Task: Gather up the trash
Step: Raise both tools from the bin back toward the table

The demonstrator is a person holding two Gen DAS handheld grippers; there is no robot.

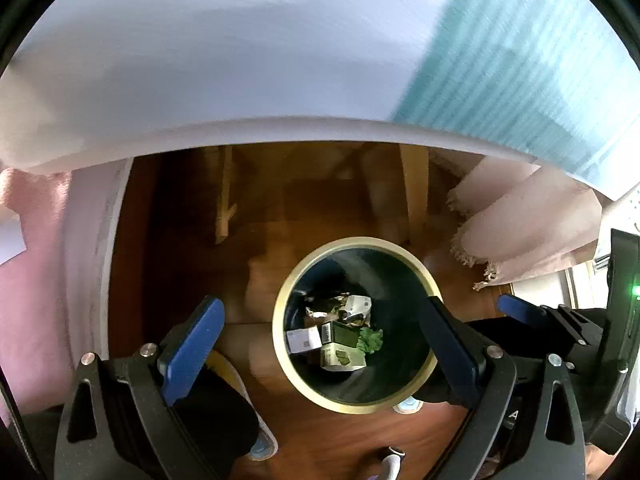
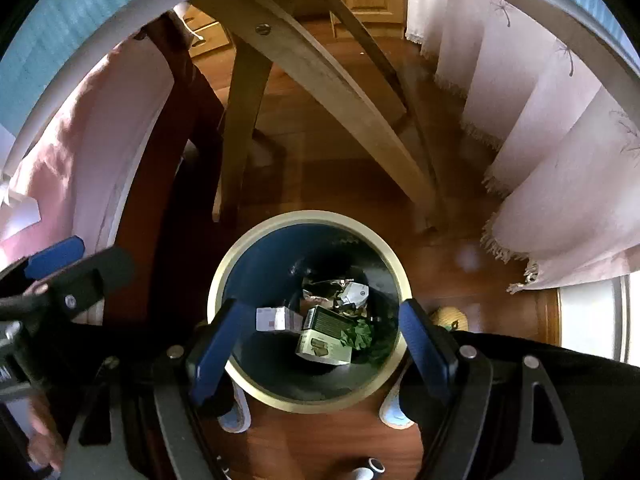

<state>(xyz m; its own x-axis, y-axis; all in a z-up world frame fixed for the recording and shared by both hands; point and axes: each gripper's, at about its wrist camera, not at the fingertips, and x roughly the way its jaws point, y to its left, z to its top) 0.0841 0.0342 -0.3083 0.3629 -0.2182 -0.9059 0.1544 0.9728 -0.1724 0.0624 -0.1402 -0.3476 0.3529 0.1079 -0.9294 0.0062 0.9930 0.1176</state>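
The bottom of the bin (image 2: 308, 392) is crowded and dim, so several scraps there cannot be told apart; the crumpled silvery wrapper (image 2: 324, 288) near the middle shows only as shiny folds. In the left wrist view the tabletop (image 1: 240, 60) at twelve o'clock is smeared by blur, and the right gripper (image 1: 520, 312) at three o'clock is cut off by the frame edge. The person's shoes (image 2: 236, 412) show only as pale toes peeking from under the fingers.

The trash lies inside the round bin on the wooden floor (image 2: 460, 280): a white box (image 2: 276, 318) at nine o'clock of the pile, a dark green box (image 2: 328, 322) in the centre, a pale green carton (image 2: 324, 346) at six o'clock, and a green leafy scrap (image 2: 360, 336) at four o'clock. A white crumpled packet (image 2: 356, 294) sits at one o'clock.

Both grippers hang over the bin, released and spread wide with nothing between the fingers; the left gripper (image 1: 320, 340) and the right one each straddle the rim. Blue pads (image 2: 216, 348) line black plastic fingers.

Wooden table legs (image 2: 320, 80) cross at twelve o'clock. A pink fringed cloth (image 2: 560, 200) hangs in soft folds at two o'clock. The bin is dark inside with a cream rim.
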